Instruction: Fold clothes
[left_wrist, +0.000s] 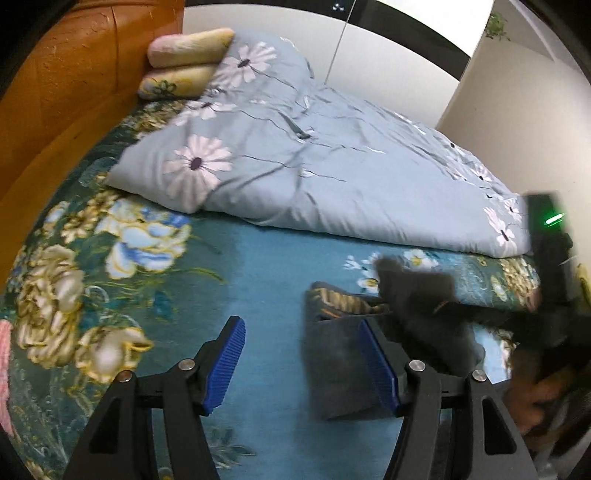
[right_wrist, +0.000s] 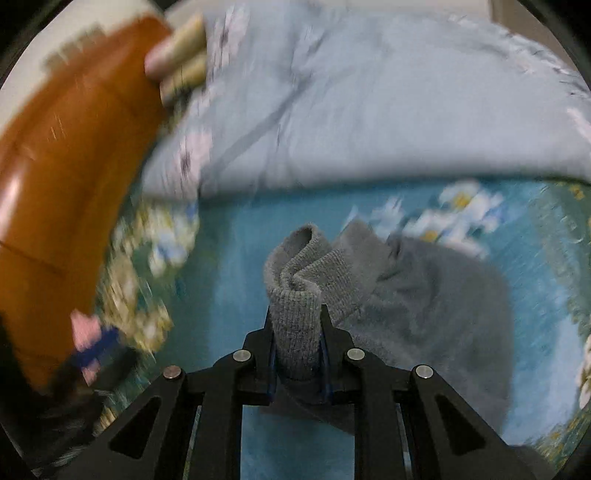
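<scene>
A grey knitted garment (right_wrist: 424, 295) hangs over the teal floral bedspread (right_wrist: 236, 258). My right gripper (right_wrist: 297, 354) is shut on the garment's ribbed cuff (right_wrist: 295, 314), which bunches up between its jaws. In the left wrist view the garment (left_wrist: 417, 295) is a dark blur at the right, above its shadow. My left gripper (left_wrist: 301, 362) is open and empty, low over the bedspread (left_wrist: 258, 266), left of the garment. The right gripper's body with a green light (left_wrist: 552, 221) shows at the far right.
A folded pale blue duvet with daisies (left_wrist: 314, 155) lies across the back of the bed. Rolled yellow pillows (left_wrist: 184, 59) sit by the orange wooden headboard (left_wrist: 74, 92). A white wall (left_wrist: 517, 92) stands at the right.
</scene>
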